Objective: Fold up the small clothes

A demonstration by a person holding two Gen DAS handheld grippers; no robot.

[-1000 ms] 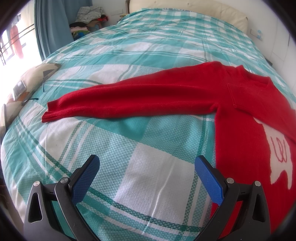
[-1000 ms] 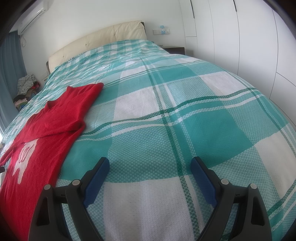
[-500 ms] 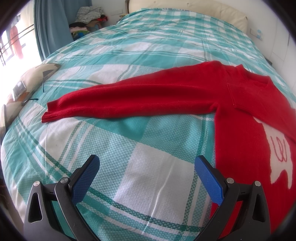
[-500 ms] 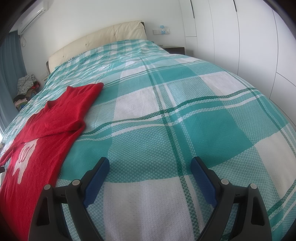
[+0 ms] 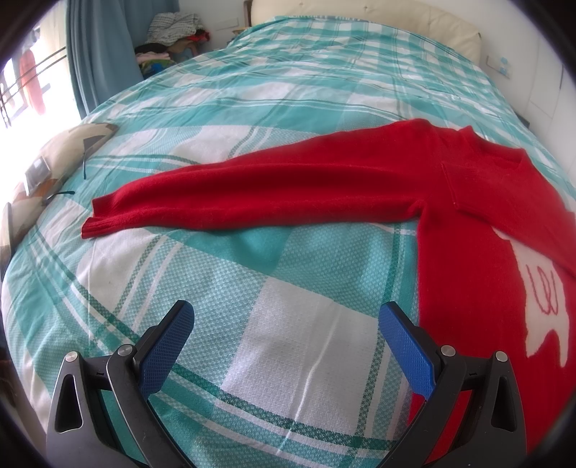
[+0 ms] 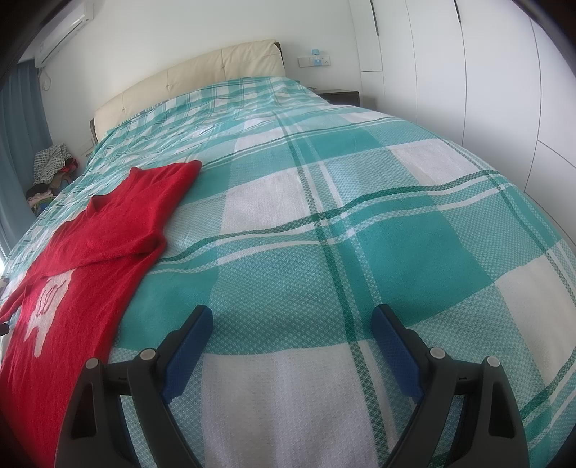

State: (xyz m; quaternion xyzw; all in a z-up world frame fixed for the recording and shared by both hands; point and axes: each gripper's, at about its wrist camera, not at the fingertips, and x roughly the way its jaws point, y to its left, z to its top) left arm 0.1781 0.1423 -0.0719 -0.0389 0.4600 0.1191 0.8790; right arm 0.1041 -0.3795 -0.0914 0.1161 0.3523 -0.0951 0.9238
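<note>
A small red sweater (image 5: pixel 478 230) with a white figure on its front lies flat on the teal and white checked bedspread (image 5: pixel 288 108). One sleeve (image 5: pixel 252 198) stretches out to the left; the other is folded across the chest. My left gripper (image 5: pixel 286 316) hovers open over bare bedspread, just left of the sweater's side edge and below the stretched sleeve. In the right wrist view the same sweater (image 6: pixel 82 259) lies at the left. My right gripper (image 6: pixel 291 320) stands open over the bedspread (image 6: pixel 360 216), to the right of the sweater's edge, holding nothing.
A cream headboard (image 6: pixel 187 72) closes the far end of the bed. White wardrobe doors (image 6: pixel 468 72) line the right wall. A blue curtain (image 5: pixel 100 46) and a pile of clothes (image 5: pixel 172 32) stand at the far left, and a pillow (image 5: pixel 61 158) lies at the bed's left edge.
</note>
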